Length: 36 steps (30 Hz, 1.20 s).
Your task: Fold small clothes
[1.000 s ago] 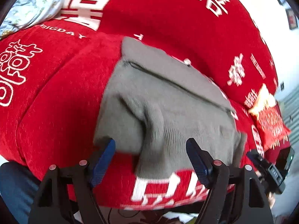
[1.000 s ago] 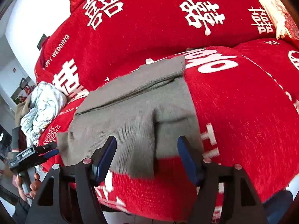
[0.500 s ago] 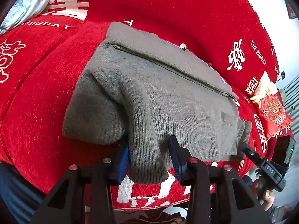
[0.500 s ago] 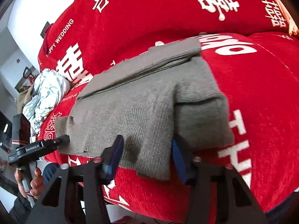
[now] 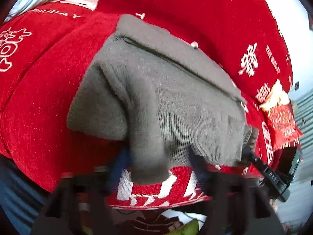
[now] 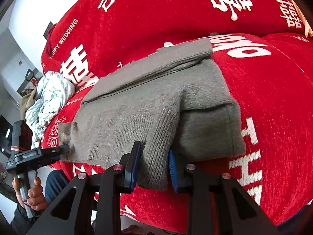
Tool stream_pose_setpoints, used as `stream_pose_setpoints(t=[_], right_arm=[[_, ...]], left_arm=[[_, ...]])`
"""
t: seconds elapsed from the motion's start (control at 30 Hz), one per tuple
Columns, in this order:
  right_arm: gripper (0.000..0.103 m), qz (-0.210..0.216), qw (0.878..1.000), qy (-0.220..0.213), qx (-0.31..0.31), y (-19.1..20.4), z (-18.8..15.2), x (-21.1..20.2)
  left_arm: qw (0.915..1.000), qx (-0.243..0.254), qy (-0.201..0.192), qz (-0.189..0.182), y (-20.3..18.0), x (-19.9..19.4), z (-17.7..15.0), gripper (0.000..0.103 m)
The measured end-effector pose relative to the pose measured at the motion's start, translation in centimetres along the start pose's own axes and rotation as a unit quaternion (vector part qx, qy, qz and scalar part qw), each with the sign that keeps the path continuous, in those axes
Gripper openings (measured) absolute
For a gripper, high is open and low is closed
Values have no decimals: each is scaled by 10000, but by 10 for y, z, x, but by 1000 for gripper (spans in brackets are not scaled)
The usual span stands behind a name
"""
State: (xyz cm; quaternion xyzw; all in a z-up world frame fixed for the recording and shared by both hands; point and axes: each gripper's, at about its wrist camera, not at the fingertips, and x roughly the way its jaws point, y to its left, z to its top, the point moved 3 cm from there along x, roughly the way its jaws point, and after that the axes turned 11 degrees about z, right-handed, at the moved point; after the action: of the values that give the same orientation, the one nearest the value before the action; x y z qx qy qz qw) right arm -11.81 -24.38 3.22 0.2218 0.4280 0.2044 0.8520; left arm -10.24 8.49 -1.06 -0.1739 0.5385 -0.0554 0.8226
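Gripping the grey sweater [image 6: 148, 105] by its near cuffs looks like the step in hand: the garment lies partly folded on the red sofa [image 6: 270, 101], its two sleeves turned in and hanging over the seat's front edge at 6 o'clock. In the right wrist view the right tongs [image 6: 153, 166] are closing on the right sleeve [image 6: 156, 148], blue pads on both sides of the ribbed knit and pressing it. In the left wrist view the left tongs [image 5: 156, 162] are blurred and opening, jaws apart with the left sleeve [image 5: 150, 156] between them, not pinched. To do this well, I judge the left should close on its cuff before anything lifts; bite all layers of thick knit, deep enough not to slip. Then raise both together and carry the near edge towards 12 o'clock, level, so the fold lands square. A lopsided lift would likely skew it. A floral cloth [image 6: 50, 98] lies bundled at 9 o'clock, well apart
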Motion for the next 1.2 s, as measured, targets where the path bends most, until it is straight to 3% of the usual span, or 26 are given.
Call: stream_pose_setpoints(t=[0.1, 0.17, 0.2, 0.27, 0.33, 0.4, 0.77, 0.93, 1.2], right_arm=[[30, -2, 10000, -6, 4, -2, 0, -1], [30, -12, 10000, 0, -18, -2, 0, -1], [30, -24, 10000, 3, -27, -1, 0, -1], [30, -31, 10000, -6, -28, -2, 0, -1], [28, -17, 10000, 22, -91, 1, -1, -1], [13, -46, 9996, 108, -240, 7, -3, 0], [13, 531, 9967, -614, -95, 26, 26, -45], [12, 578, 9940, -931, 17, 33, 49, -54], [12, 547, 9936, -978, 167, 30, 76, -49]], left_arm=[[9998, 15, -197, 98, 0, -4, 5, 76], [9999, -23, -110, 11, 0, -1, 6, 54], [10000, -29, -51, -6, 0, 2, 7, 49], [10000, -26, 8, 15, 0, 5, 6, 23], [10000, 4, 1, -2, 1, 5, 5, 12], [9999, -29, -96, -55, 3, -2, 3, 12], [9933, 23, -1079, -406, -6, -54, 22, 11], [9922, -65, -1175, -412, -12, -62, 47, 11], [9905, -78, -1316, -382, -25, -68, 75, 11]])
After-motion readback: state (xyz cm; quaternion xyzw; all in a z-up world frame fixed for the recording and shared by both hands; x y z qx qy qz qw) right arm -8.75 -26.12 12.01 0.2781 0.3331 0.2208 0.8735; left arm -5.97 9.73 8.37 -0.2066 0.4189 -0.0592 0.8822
